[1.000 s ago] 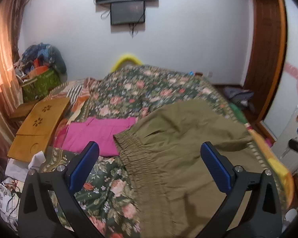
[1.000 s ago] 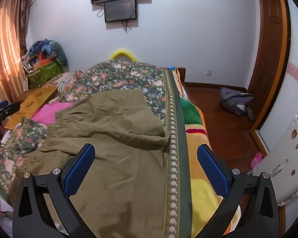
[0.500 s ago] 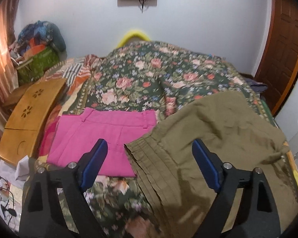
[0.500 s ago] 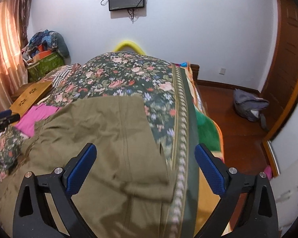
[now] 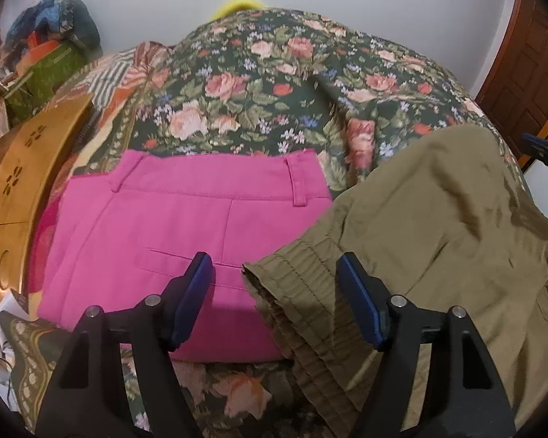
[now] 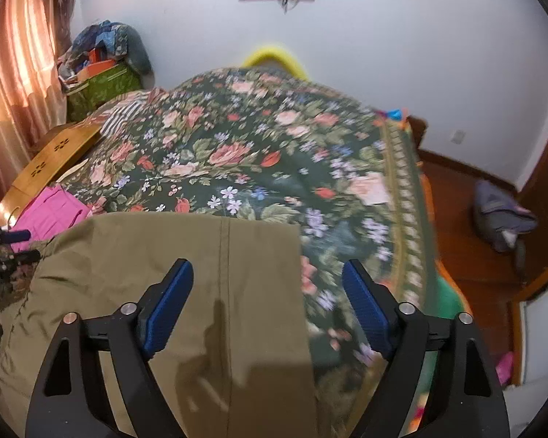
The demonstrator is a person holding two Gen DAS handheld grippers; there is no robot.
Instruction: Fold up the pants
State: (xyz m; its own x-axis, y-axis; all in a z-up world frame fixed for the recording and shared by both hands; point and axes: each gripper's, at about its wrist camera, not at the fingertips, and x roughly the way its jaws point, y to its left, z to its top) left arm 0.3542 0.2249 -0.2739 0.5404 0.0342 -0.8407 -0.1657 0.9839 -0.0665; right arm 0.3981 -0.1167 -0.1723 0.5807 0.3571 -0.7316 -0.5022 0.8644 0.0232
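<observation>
Olive-green pants (image 5: 431, 226) lie spread on the floral bedspread (image 5: 274, 84). Their elastic waistband (image 5: 292, 292) points toward the left gripper. My left gripper (image 5: 277, 303) is open and hovers just above the waistband corner, with the corner between its pads. In the right wrist view the olive pants (image 6: 186, 255) show a straight hem edge. My right gripper (image 6: 270, 306) is open above that end, its left pad (image 6: 168, 303) over the cloth and its right pad (image 6: 365, 310) over the bedspread (image 6: 274, 157).
Folded pink pants (image 5: 179, 219) lie to the left of the olive ones. A wooden lap tray (image 5: 25, 168) sits at the bed's left edge. A green bag with clutter (image 6: 98, 84) stands at the far left. A grey bag (image 6: 500, 215) lies on the wooden floor at right.
Both grippers have moved forward and down toward the bed. The left one now sits low over the waistband corner, the right one over the far hem end. Both stay open.
</observation>
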